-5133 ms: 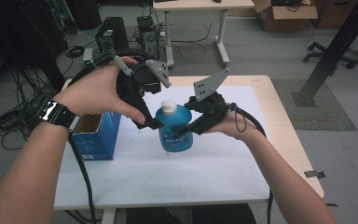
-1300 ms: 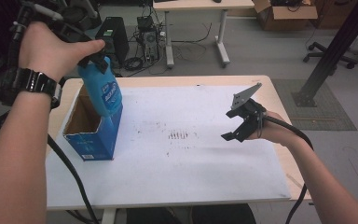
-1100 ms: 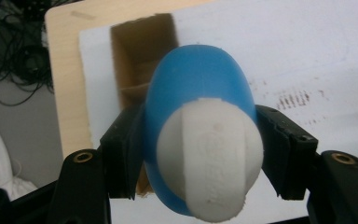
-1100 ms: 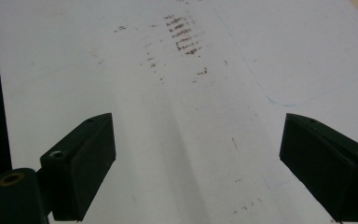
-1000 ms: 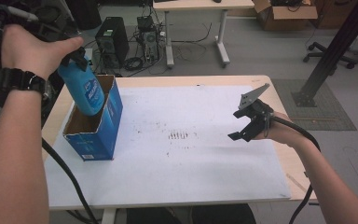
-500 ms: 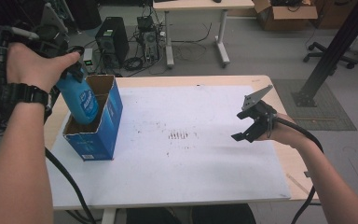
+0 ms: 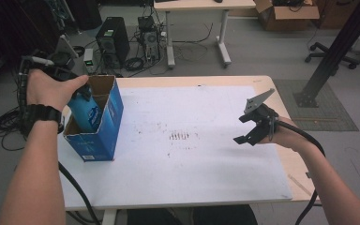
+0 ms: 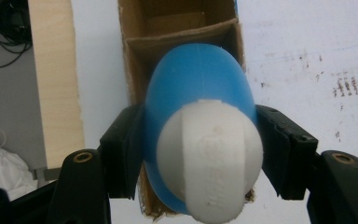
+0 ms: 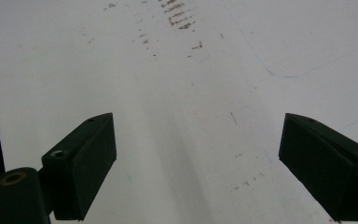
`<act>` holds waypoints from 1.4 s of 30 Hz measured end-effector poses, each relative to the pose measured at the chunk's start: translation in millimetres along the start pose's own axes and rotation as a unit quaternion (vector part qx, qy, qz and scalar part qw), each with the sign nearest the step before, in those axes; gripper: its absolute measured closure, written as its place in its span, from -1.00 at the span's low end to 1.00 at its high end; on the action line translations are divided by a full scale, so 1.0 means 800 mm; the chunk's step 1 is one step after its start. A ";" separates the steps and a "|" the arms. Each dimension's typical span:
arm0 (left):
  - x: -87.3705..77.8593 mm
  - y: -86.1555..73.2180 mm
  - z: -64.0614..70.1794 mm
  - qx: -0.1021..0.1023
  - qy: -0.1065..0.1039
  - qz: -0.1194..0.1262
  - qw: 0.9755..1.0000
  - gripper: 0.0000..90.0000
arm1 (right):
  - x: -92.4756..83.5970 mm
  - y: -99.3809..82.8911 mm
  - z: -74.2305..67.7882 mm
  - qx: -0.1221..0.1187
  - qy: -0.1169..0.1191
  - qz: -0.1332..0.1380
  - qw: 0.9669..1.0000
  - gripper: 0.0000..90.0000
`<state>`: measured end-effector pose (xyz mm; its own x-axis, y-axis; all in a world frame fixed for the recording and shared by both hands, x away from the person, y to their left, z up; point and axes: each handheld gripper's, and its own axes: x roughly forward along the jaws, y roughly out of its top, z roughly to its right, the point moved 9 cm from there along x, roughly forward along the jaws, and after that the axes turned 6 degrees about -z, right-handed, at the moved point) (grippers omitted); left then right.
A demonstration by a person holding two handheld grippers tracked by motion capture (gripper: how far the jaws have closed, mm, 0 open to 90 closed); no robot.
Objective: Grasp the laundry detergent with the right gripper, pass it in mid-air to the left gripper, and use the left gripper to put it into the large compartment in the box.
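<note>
A blue bottle (image 7: 87, 111) with a white cap (image 8: 212, 156) hangs partway down inside the open blue cardboard box (image 7: 104, 132) at the table's left edge. My left gripper (image 8: 200, 154) is shut on the bottle just below the cap, one jaw on each side, above the box's brown inside (image 8: 177, 28). In the high view the left hand covers most of that gripper (image 7: 51, 77). My right gripper (image 7: 247, 129) hovers over the right side of the table, open, with nothing between its jaws; its own view shows the white sheet (image 9: 191, 93) below it.
The table (image 7: 281, 93) carries a white sheet (image 7: 192, 159) with dark smudges (image 7: 180, 136) at its middle. Cables trail from both grippers off the front edge. Behind the table stand a computer tower (image 7: 111, 42), another desk (image 7: 197, 28) and a black post (image 7: 337, 51).
My left gripper has brought the blue bottle from above the box down into it. The right gripper has stayed open and drifted slightly right and down.
</note>
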<state>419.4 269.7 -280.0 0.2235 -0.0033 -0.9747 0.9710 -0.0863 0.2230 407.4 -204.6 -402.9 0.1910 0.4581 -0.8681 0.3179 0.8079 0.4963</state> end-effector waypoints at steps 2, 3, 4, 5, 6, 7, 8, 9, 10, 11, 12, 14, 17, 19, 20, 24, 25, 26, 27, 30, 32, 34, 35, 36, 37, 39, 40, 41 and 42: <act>0.006 -0.001 0.000 0.000 -0.001 -0.003 1.000 -0.15 | 0.000 0.000 0.000 0.000 0.000 0.000 1.000 -0.76; 0.010 -0.002 0.000 0.001 -0.001 -0.004 1.000 -0.15 | 0.001 0.000 0.000 0.001 0.000 0.000 1.000 -0.76; 0.015 -0.003 -0.001 0.001 -0.002 -0.006 1.000 -0.15 | 0.001 0.000 0.000 0.000 0.000 0.001 1.000 -0.76; 0.020 -0.004 -0.001 0.001 -0.002 -0.009 1.000 -0.15 | 0.002 0.000 0.000 0.002 0.001 0.001 1.000 -0.76; 0.024 -0.004 -0.001 0.001 -0.002 -0.010 1.000 -0.15 | 0.002 -0.001 0.000 0.002 0.001 0.001 1.000 -0.76; 0.028 -0.005 -0.002 0.000 -0.002 -0.010 1.000 -0.15 | 0.003 -0.001 -0.001 0.002 0.002 0.000 1.000 -0.76; 0.032 -0.006 -0.002 0.000 -0.003 -0.012 1.000 -0.15 | 0.004 -0.002 -0.001 0.002 0.003 -0.001 1.000 -0.76; 0.036 -0.007 -0.003 -0.001 -0.005 -0.013 1.000 -0.15 | 0.004 -0.002 -0.001 0.002 0.003 -0.002 1.000 -0.76; 0.039 -0.008 -0.003 -0.004 -0.007 -0.013 1.000 -0.15 | 0.004 -0.003 -0.001 0.003 0.003 -0.002 1.000 -0.76; 0.043 -0.008 -0.003 -0.005 -0.008 -0.014 1.000 -0.15 | 0.005 -0.003 -0.001 0.003 0.002 -0.002 1.000 -0.76; 0.046 -0.009 -0.003 -0.006 -0.009 -0.014 1.000 -0.15 | 0.005 -0.004 -0.001 0.003 0.003 -0.002 1.000 -0.76; 0.053 -0.010 -0.003 -0.006 -0.009 -0.016 1.000 -0.15 | 0.006 -0.004 -0.001 0.005 0.003 -0.003 1.000 -0.76; 0.060 -0.011 -0.002 -0.007 -0.008 -0.019 1.000 -0.15 | 0.006 -0.003 -0.001 0.004 0.004 -0.002 1.000 -0.76; 0.065 -0.011 -0.001 -0.009 -0.011 -0.019 1.000 -0.15 | 0.007 -0.003 -0.002 0.004 0.005 -0.001 1.000 -0.76; 0.067 -0.011 0.000 -0.009 -0.012 -0.021 1.000 -0.15 | 0.007 -0.003 -0.002 0.005 0.005 -0.001 1.000 -0.76; 0.075 -0.012 0.001 -0.010 -0.011 -0.020 1.000 -0.15 | 0.008 -0.003 -0.003 0.005 0.007 0.000 1.000 -0.76; 0.076 -0.012 0.001 -0.011 -0.010 -0.020 1.000 -0.15 | 0.008 -0.003 -0.003 0.004 0.007 -0.001 1.000 -0.76; 0.078 -0.013 0.001 -0.013 -0.009 -0.021 1.000 -0.15 | 0.008 -0.003 -0.003 0.004 0.007 -0.001 1.000 -0.76; 0.079 -0.013 0.000 -0.012 -0.008 -0.021 1.000 -0.15 | 0.008 -0.004 -0.003 0.004 0.008 -0.001 1.000 -0.76; 0.084 -0.014 0.001 -0.015 -0.010 -0.021 1.000 -0.15 | 0.009 -0.005 -0.003 0.005 0.009 -0.001 1.000 -0.76; 0.086 -0.014 0.001 -0.015 -0.011 -0.021 1.000 -0.15 | 0.009 -0.005 -0.003 0.004 0.009 -0.001 1.000 -0.76; 0.089 -0.015 0.001 -0.015 -0.011 -0.022 1.000 -0.15 | 0.009 -0.005 -0.003 0.005 0.008 0.000 1.000 -0.76; 0.091 -0.015 0.001 -0.017 -0.011 -0.020 1.000 -0.15 | 0.010 -0.005 -0.003 0.006 0.009 0.000 1.000 -0.76; 0.091 -0.015 0.001 -0.015 -0.010 -0.020 1.000 -0.15 | 0.010 -0.005 -0.003 0.006 0.009 0.000 1.000 -0.76; 0.092 -0.015 0.001 -0.017 -0.010 -0.017 1.000 -0.15 | 0.010 -0.005 -0.004 0.005 0.010 0.000 1.000 -0.76; 0.091 -0.015 0.001 -0.017 -0.010 -0.018 1.000 -0.15 | 0.011 -0.005 -0.004 0.004 0.010 0.000 1.000 -0.76; 0.091 -0.015 0.002 -0.018 -0.011 -0.017 1.000 -0.15 | 0.011 -0.005 -0.004 0.004 0.010 -0.001 1.000 -0.76; 0.091 -0.015 0.001 -0.016 -0.010 -0.018 1.000 -0.15 | 0.011 -0.005 -0.004 0.005 0.010 -0.001 1.000 -0.76; 0.091 -0.015 0.001 -0.019 -0.011 -0.018 1.000 -0.15 | 0.011 -0.005 -0.004 0.006 0.009 0.001 1.000 -0.76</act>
<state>423.9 269.7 -354.1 0.1876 -0.0224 -0.9820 0.9808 -0.0493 0.1885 405.1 -202.4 -412.5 0.1742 0.4671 -0.8669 0.3279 0.8026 0.4983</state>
